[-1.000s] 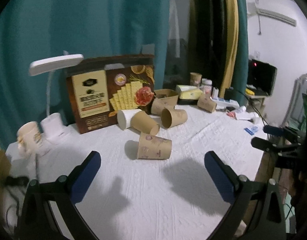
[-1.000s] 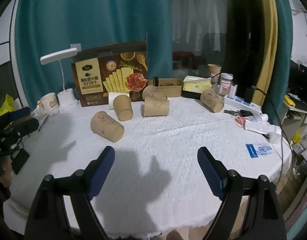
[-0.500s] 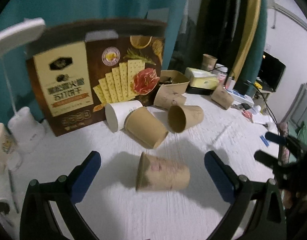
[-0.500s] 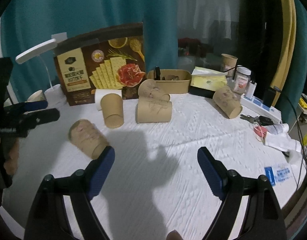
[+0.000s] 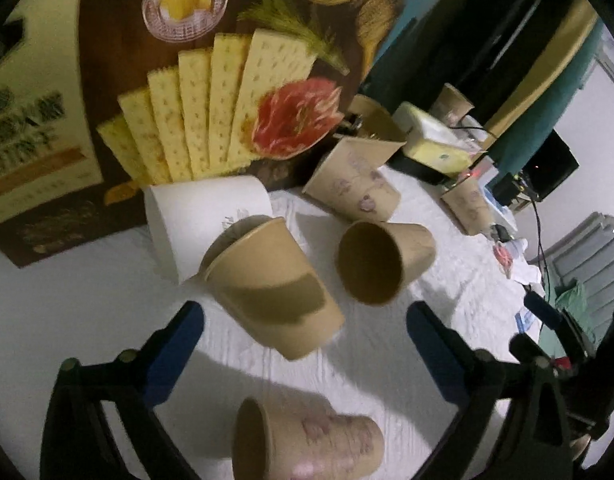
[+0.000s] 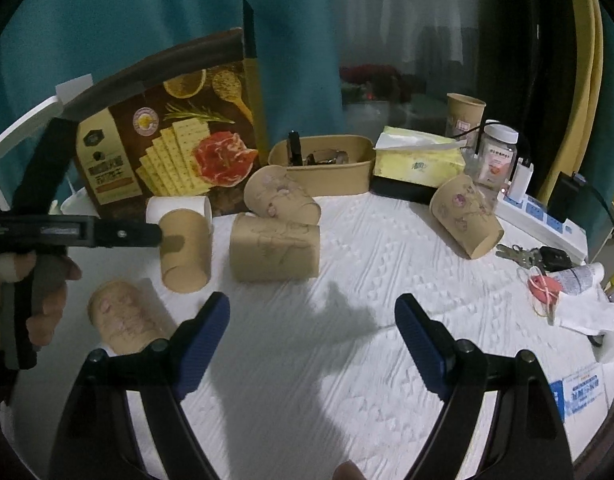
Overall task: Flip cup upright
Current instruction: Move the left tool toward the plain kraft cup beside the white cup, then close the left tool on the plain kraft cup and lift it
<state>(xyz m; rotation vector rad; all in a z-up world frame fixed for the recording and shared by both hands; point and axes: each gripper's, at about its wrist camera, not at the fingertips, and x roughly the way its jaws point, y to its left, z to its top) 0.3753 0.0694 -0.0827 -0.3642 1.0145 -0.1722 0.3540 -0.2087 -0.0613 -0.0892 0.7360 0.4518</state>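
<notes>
We are bringing the left claw (image 5: 305,322) down over a plain paper cup (image 5: 273,288) lying on its side just in front of the paper roll (image 5: 205,216); its jaws, just narrowing, are standing apart with the cup between them, untouched. The right claw (image 6: 311,334) is hanging apart and empty. Risk: closing off-centre may crush the thin wall or roll the cup into the open-mouthed cup (image 5: 383,266) beside it.
</notes>
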